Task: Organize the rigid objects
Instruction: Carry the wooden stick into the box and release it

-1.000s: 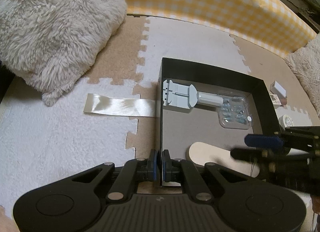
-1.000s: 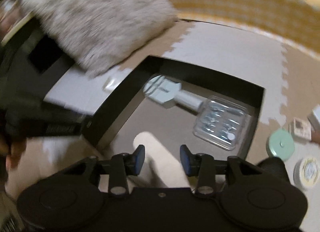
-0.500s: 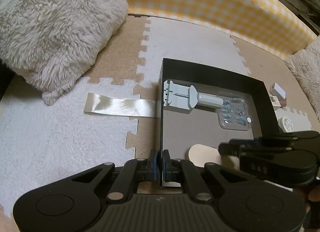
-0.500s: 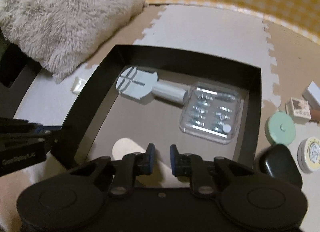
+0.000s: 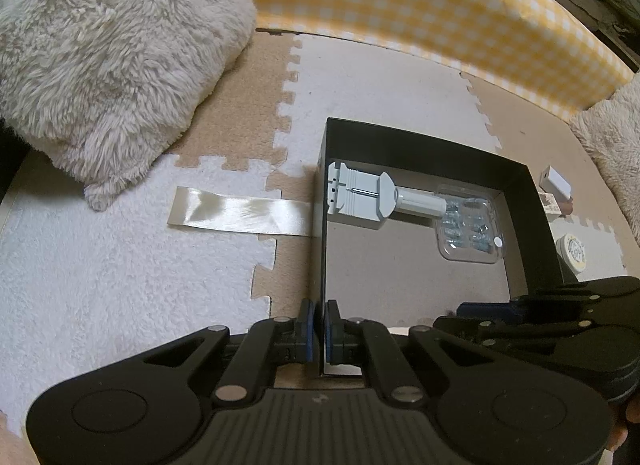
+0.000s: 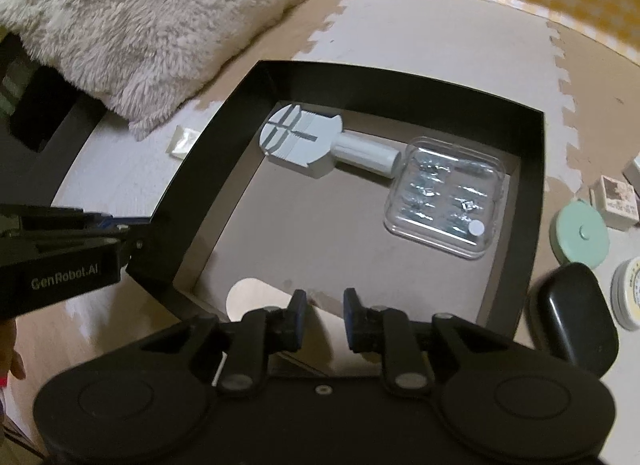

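At floor level, our left gripper (image 5: 319, 335) pinches the black box (image 6: 536, 201) wall; our right gripper (image 6: 325, 315), jaws just parting, hovers empty over a pale wooden piece (image 6: 256, 299) inside. We should steady the box and withdraw straight up.

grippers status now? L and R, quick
Left gripper: shut on the near-left wall of the black box.
Right gripper: jaws just opened slightly, holding nothing; beige flat piece lies below it in the box.

1. The right gripper (image 6: 325, 319) now sits lower over the black box (image 6: 208, 169), its jaws reopening slightly with nothing between them.
2. The pale paddle (image 6: 256, 299) lies released inside.
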Demonstrator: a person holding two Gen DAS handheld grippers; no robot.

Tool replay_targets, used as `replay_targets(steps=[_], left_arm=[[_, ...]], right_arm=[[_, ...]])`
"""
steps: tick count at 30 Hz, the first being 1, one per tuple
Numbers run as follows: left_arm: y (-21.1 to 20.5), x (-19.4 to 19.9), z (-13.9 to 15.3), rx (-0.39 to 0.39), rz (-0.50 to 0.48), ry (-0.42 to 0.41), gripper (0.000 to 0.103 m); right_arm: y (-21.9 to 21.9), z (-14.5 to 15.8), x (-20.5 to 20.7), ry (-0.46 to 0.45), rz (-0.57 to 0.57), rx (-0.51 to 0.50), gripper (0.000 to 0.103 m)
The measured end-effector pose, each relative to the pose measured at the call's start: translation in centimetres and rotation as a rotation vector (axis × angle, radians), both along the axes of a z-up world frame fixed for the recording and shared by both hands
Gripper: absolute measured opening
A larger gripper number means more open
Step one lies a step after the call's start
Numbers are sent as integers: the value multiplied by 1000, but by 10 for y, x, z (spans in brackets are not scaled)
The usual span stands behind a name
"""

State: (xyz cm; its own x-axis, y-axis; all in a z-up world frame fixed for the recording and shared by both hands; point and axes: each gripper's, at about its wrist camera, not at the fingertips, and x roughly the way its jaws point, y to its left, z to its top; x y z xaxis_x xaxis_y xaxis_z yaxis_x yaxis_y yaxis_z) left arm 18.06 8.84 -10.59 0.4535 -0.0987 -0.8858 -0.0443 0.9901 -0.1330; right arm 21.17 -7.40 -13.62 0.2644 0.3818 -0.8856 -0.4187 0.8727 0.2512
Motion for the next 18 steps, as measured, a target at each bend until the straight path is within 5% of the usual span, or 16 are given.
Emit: replay_targets(steps=[18], left_arm=[[0, 0, 0, 2, -2, -1, 6]], right_arm=[[-66, 81, -13, -196, -202, 149, 98]])
